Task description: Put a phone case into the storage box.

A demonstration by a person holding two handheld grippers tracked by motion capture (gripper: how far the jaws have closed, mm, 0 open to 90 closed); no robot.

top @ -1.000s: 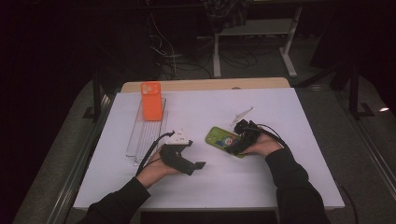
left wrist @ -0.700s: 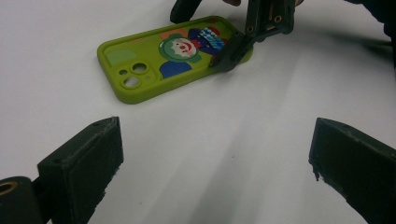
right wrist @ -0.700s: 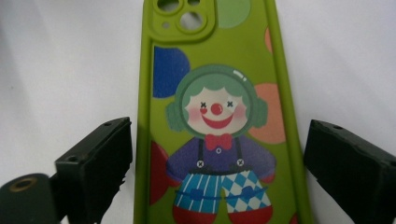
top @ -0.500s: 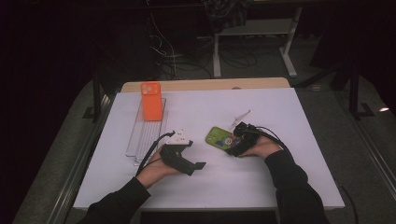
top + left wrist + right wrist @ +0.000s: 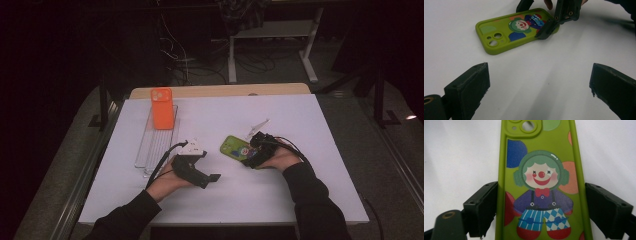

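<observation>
High view: green phone case (image 5: 235, 148) lies flat near the middle of the white table (image 5: 300, 125), in the same place as a second ago; the right gripper (image 5: 254, 151) has edged along it and now straddles its near end. Left gripper (image 5: 212, 177) idle beside it, unchanged. Orange phone case (image 5: 161, 108) stands on the clear rack (image 5: 156, 145), well apart. Left gripper view: own jaws spread wide over bare table, holding nothing; green case ahead. Right gripper view: jaws flank the case's long edges, left pad seemingly touching, right pad just clear. Grasp likely imminent, not yet closed.
</observation>
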